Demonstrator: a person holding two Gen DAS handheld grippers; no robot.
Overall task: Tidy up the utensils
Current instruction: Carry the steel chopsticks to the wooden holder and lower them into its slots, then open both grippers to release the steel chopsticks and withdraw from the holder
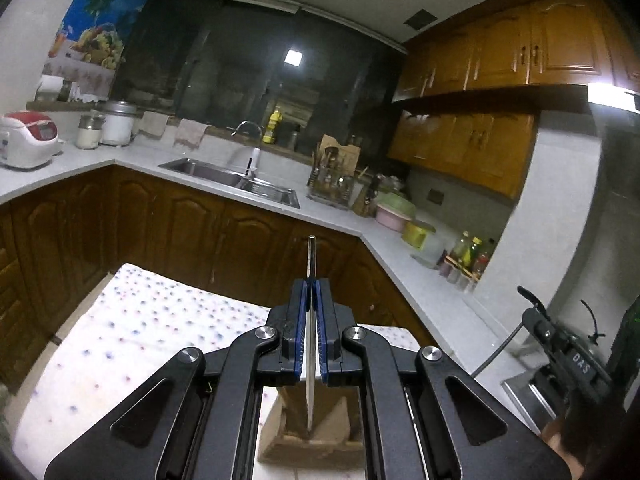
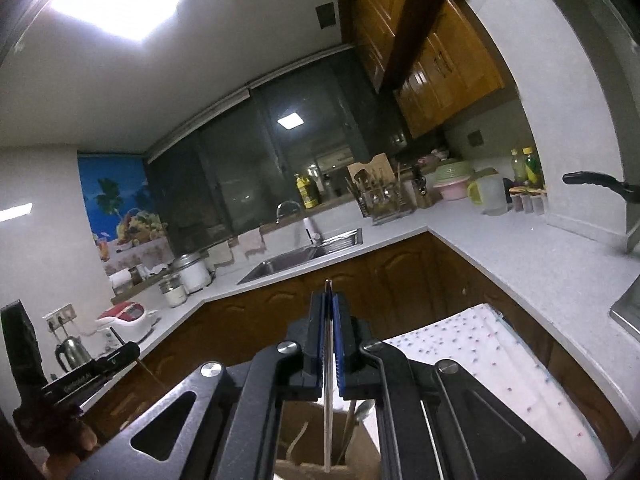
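Observation:
My left gripper (image 1: 311, 285) is shut on a thin metal utensil (image 1: 310, 256), held edge-on; its handle end sticks up past the fingertips and its lower end hangs over a brown holder (image 1: 308, 436) below. My right gripper (image 2: 329, 300) is shut on another thin metal utensil (image 2: 328, 400), whose lower end reaches into a brown holder (image 2: 304, 444) that also holds other utensil handles (image 2: 349, 424). Which kind of utensil each is cannot be told. The other gripper shows at the right edge of the left wrist view (image 1: 568, 356) and at the left edge of the right wrist view (image 2: 60, 384).
A dotted white cloth (image 1: 132, 328) covers the table under both grippers. Behind runs an L-shaped grey counter (image 1: 400, 280) with a steel sink (image 1: 232, 178), a utensil rack (image 1: 332, 184), bowls (image 1: 394, 210), a rice cooker (image 1: 28, 140) and spice jars (image 1: 468, 260). Brown cabinets stand below.

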